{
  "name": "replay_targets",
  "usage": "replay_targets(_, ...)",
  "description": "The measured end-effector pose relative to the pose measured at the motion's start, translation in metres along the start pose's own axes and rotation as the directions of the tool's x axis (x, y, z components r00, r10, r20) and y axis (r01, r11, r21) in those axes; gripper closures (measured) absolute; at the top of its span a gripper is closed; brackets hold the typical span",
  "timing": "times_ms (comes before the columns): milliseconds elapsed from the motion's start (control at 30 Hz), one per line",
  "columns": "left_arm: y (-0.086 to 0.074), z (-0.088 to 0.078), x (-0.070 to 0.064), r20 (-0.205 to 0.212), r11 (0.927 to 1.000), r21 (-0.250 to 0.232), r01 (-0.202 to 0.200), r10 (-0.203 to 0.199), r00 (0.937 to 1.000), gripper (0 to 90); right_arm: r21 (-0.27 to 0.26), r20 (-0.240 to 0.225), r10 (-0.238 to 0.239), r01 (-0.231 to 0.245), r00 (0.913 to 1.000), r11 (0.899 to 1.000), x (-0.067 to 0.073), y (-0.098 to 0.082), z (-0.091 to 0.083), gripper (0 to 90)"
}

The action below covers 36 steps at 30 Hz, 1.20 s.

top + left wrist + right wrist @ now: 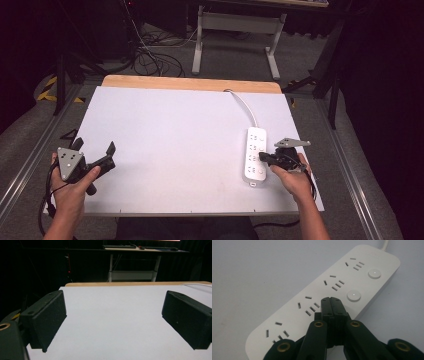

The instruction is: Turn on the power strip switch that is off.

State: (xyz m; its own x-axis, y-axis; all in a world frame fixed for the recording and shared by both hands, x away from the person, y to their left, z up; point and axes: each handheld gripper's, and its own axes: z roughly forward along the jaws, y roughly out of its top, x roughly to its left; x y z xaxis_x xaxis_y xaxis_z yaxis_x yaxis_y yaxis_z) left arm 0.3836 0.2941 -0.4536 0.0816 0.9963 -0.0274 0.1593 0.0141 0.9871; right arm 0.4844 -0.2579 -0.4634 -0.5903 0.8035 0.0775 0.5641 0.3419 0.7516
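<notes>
Big white table top [170, 145] first. Near its right edge lies a white power strip [255, 155], w/ a white cord [245, 107] running off toward the far side. The strip has four sets of plug holes & round buttons [353, 295] next to them. Two far buttons show a tiny light.

The right gripper [331, 300] is clenched tight, jaws pressed together w/ nothing between them. Its tip is over the strip, right by the third button's spot; can't tell if it's touching.

The left gripper [95, 150] rests at the left side, far from the strip, jaws spread wide & empty.

Looks like the job is pushing buttons w/ the shut tip. To do it well: aim at the middle of the button, push straight down, go slow so the strip doesn't slide. Left one could hold the strip if it moves.
</notes>
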Motion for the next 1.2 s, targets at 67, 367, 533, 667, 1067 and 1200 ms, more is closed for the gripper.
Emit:
replay_targets(67, -0.0001, -0.0002, 0.0, 0.0, 1.0, 0.002, -0.002, 0.002, 1.0, 6.2, 0.009, 0.005, 0.0, 0.0, 1.0, 1.0, 0.0012, 0.0012, 0.0001, 90.0)
replay_targets(367, -0.0008, -0.0011, 0.0009, -0.001, 1.0, 0.002, 0.0, 0.0, 1.0, 6.3, 0.022, 0.031, -0.016, 0.015, 0.9994, 1.0, 0.0049, 0.0025, 0.0007, 90.0)
replay_targets(533, -0.0008, -0.002, 0.0019, -0.002, 1.0, 0.007, 0.0, 0.0, 1.0, 6.4, 0.021, 0.034, -0.012, 0.011, 0.9993, 1.0, 0.0049, 0.0017, 0.0007, 90.0)
replay_targets(667, -0.0011, -0.0026, 0.0023, -0.004, 1.0, 0.006, 0.005, -0.005, 1.0, 6.4, 0.02, 0.027, 0.004, -0.005, 0.9996, 1.0, 0.0038, 0.0003, 0.0007, 90.0)
replay_targets(1067, -0.0012, -0.0008, 0.002, -0.001, 0.9999, 0.012, 0.006, -0.006, 1.0, 6.4, 0.01, 0.023, -0.006, 0.005, 0.9997, 1.0, 0.0033, -0.0008, 0.0006, 90.0)
replay_targets(1200, -0.0013, -0.0005, 0.0018, 0.0, 0.9999, 0.01, 0.007, -0.007, 1.0, 6.4, 0.009, 0.023, -0.004, 0.004, 0.9997, 1.0, 0.0031, -0.0005, 0.0007, 90.0)
